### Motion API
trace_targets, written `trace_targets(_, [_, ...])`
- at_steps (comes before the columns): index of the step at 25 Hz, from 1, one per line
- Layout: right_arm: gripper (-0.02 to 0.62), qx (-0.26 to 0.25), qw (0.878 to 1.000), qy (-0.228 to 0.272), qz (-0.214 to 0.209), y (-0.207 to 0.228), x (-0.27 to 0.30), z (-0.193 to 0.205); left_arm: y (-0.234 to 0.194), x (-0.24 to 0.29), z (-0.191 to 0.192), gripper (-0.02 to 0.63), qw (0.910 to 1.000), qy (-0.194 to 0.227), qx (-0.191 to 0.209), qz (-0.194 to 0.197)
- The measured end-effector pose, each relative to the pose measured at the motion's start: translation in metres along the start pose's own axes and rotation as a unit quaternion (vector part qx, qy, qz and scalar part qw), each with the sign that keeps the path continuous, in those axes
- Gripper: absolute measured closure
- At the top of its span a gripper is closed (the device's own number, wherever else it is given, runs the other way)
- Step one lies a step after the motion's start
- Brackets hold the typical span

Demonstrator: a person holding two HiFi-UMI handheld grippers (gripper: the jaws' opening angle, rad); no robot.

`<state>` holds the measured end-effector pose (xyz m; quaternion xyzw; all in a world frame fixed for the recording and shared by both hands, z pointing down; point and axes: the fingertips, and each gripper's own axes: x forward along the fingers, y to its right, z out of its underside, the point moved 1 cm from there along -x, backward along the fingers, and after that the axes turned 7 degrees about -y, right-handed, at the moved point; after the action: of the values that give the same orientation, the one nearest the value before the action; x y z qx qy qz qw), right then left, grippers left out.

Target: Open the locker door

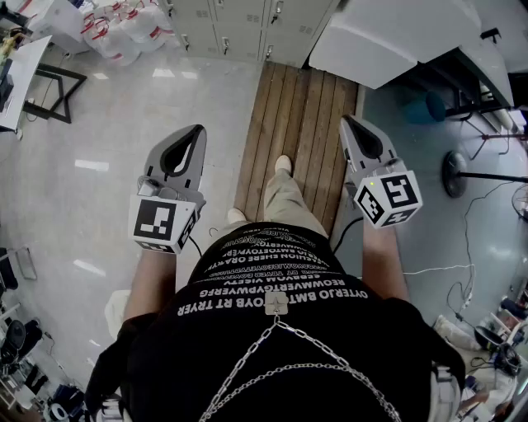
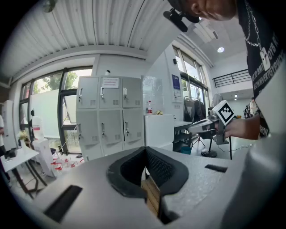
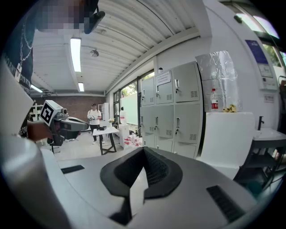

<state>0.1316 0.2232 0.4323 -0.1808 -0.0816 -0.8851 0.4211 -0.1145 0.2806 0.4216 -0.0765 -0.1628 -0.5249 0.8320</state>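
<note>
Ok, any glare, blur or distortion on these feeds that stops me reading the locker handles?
Head view: sharp and evenly lit, light patches glare on the glossy floor, lockers cut off at the top edge. Left gripper view: heavy fisheye, black corners, bright windows, handles small but readable. Right gripper view: same curvature, ceiling tube light blown out, handles clear.

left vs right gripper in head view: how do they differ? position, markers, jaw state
The left gripper hangs over the pale grey floor. The right gripper straddles the right edge of the wooden planks. The left marker cube carries a different pattern from the right marker cube. Shared: both have their jaws shut on nothing and angle inward toward the lockers, touching none.
</note>
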Motion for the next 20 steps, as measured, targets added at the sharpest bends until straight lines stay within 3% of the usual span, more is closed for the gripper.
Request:
trace_targets(4, [0.600,0.021,1.000,-0.022,0.004,-0.053,-0.038,0.016,0.001,-0.063,0.031,0.603,0.9994,-0.021,-0.028,-0.005])
trace_targets(10, [0.598,0.005,1.000,-0.018,-0.007,-0.106,-0.064,-0.001,0.004,-0.112,0.022,0.603,0.9997,0.020,-0.014,0.004])
trace_targets(20, [0.598,0.004,1.000,0.005,-0.004,-0.099,-0.086,-0.024,0.014,-0.105,-0.003,0.603,0.9990,0.038,-0.007,0.024])
